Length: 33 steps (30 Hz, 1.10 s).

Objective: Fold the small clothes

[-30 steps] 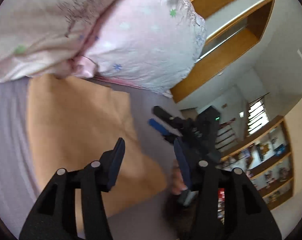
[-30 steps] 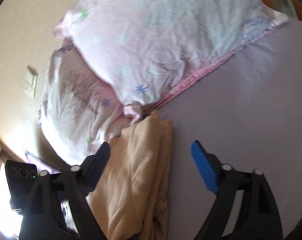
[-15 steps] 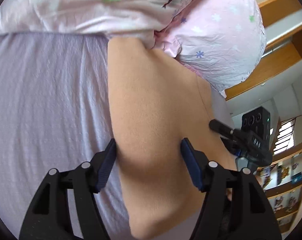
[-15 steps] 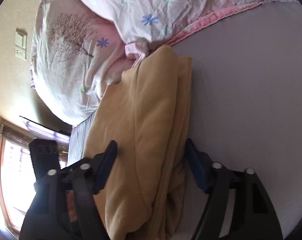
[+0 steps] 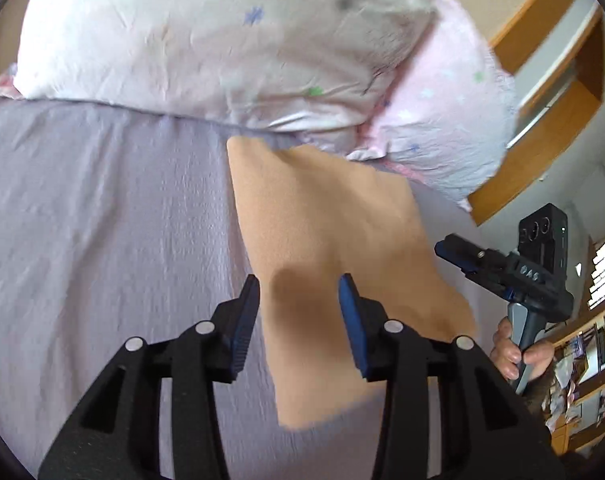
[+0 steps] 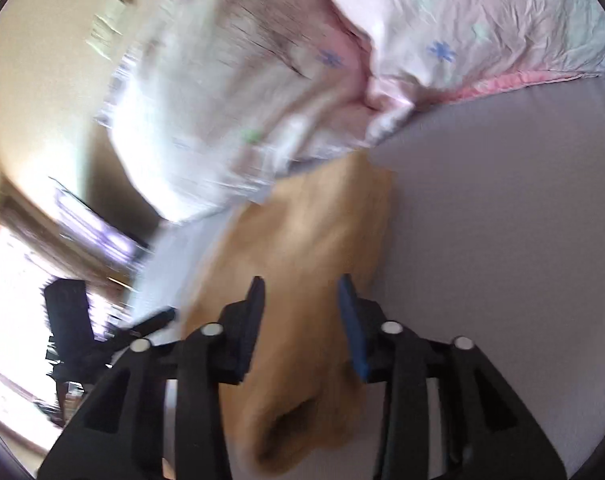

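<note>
A folded tan garment (image 5: 334,240) lies flat on the lavender bed sheet (image 5: 102,220), its far end against the pillows. My left gripper (image 5: 298,292) is open and hovers over the garment's near left edge. In the left wrist view my right gripper (image 5: 454,250) sits at the garment's right side, held by a hand. In the blurred right wrist view the garment (image 6: 302,248) lies bunched in front of and under my right gripper (image 6: 300,292), whose jaws stand apart with cloth between them; I cannot tell if they touch it.
Two pink-and-white floral pillows (image 5: 222,40) lie along the head of the bed, also in the right wrist view (image 6: 422,40). A wooden window frame (image 5: 550,92) and shelves (image 5: 582,360) stand to the right. A bright window (image 6: 14,300) is on the left.
Both grippers pulled back from the garment, which now looks smaller and flatter in the left wrist view. The right wrist view swung and blurred. Both jaws stay apart.
</note>
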{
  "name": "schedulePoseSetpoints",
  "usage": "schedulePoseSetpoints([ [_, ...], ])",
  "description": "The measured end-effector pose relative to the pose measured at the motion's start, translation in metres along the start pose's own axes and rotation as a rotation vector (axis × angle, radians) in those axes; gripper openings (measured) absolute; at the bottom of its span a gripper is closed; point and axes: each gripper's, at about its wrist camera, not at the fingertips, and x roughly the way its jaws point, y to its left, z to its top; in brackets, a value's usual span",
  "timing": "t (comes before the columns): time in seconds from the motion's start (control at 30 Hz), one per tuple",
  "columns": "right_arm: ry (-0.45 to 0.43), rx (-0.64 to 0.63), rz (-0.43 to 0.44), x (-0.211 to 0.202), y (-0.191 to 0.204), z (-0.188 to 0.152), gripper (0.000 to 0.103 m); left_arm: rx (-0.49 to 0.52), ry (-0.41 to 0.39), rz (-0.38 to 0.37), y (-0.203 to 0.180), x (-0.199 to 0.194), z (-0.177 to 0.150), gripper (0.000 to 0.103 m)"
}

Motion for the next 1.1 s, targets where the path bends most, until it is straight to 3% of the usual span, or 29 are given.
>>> schedulePoseSetpoints([
  [0.1, 0.028, 0.03, 0.246, -0.015, 0.022, -0.026, 0.063, 0.038, -0.027, -0.107, -0.025, -0.027, -0.021, 0.056],
  [0.17, 0.095, 0.045, 0.298, -0.009, 0.028, -0.046, 0.064, 0.06, -0.01, -0.147, -0.04, -0.025, -0.032, 0.058],
  [0.23, 0.108, 0.055, 0.207, 0.001, 0.023, -0.054, 0.064, 0.074, 0.029, -0.171, -0.052, -0.01, -0.039, 0.061],
  [0.3, 0.094, 0.074, -0.005, 0.013, 0.003, -0.056, 0.062, 0.079, 0.067, -0.102, -0.061, 0.021, -0.04, 0.062],
  [0.37, 0.122, 0.138, 0.027, 0.019, -0.012, -0.06, 0.059, 0.11, 0.086, -0.016, -0.061, 0.033, -0.045, 0.057],
  [0.4, 0.114, 0.138, 0.035, 0.012, -0.01, -0.064, 0.06, 0.115, 0.079, -0.009, -0.063, 0.029, -0.049, 0.058],
  [0.43, 0.099, 0.105, 0.025, 0.003, -0.004, -0.066, 0.067, 0.127, 0.065, -0.007, -0.066, 0.022, -0.054, 0.062],
  [0.47, 0.068, 0.055, 0.002, -0.013, 0.005, -0.07, 0.087, 0.14, 0.044, 0.033, -0.067, 0.011, -0.058, 0.079],
  [0.5, 0.037, 0.014, -0.027, -0.024, 0.013, -0.076, 0.098, 0.149, 0.025, 0.106, -0.068, 0.002, -0.063, 0.098],
  [0.53, 0.01, -0.021, -0.05, -0.031, 0.02, -0.077, 0.102, 0.157, 0.001, 0.191, -0.068, -0.007, -0.068, 0.101],
  [0.57, -0.009, -0.073, -0.086, -0.04, 0.029, -0.084, 0.102, 0.171, -0.027, 0.273, -0.069, -0.016, -0.075, 0.101],
  [0.6, -0.008, -0.113, -0.13, -0.04, 0.035, -0.092, 0.102, 0.181, -0.031, 0.306, -0.068, -0.02, -0.079, 0.101],
  [0.7, 0.003, -0.213, -0.354, -0.034, 0.045, -0.119, 0.102, 0.165, 0.012, 0.344, -0.06, -0.02, -0.089, 0.101],
  [0.77, 0.014, -0.25, -0.423, -0.026, 0.044, -0.133, 0.102, 0.177, 0.041, 0.411, -0.055, -0.012, -0.095, 0.101],
  [0.83, 0.044, -0.262, -0.471, -0.012, 0.042, -0.139, 0.102, 0.187, 0.082, 0.482, -0.05, 0.0, -0.096, 0.101],
  [1.1, 0.068, -0.32, -0.586, 0.011, 0.041, -0.146, 0.102, 0.196, 0.131, 0.506, -0.051, 0.016, -0.104, 0.101],
])
